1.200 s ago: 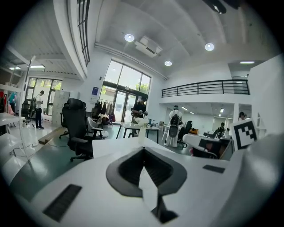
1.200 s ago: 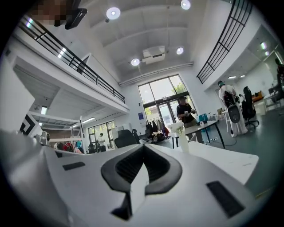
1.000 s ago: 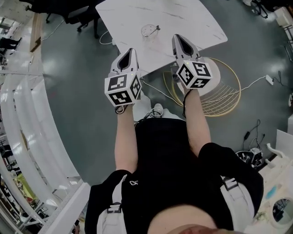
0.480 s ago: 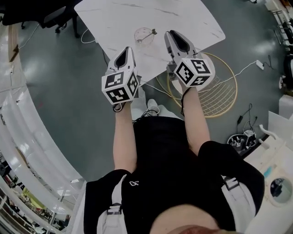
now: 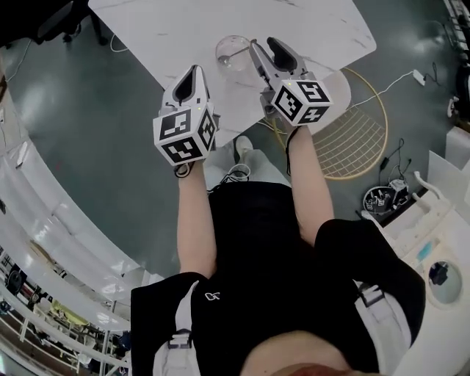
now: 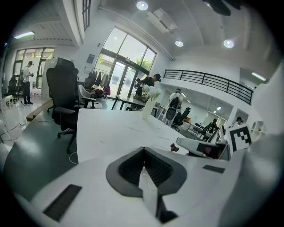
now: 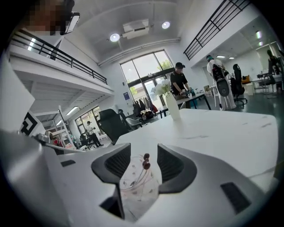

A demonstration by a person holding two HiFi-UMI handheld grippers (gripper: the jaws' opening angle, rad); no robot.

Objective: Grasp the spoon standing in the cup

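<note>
I record a white tabletop (image 5: 183, 29). Left gripper (image 5: 192, 72) hovers over its near edge, jaws pressed together, empty. Right gripper (image 5: 264, 48) jaws are opening, lined up on the clear cup (image 5: 231, 51). The spoon (image 7: 143, 164) stands inside, untouched.

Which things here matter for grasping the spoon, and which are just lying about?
Job: spoon, standing in the cup; white table; right gripper, jaws opening, aimed at the cup, gripping nothing.
Lying about: vase of flowers; gold wire frame on the floor; black office chair; left gripper, shut and idle.
</note>
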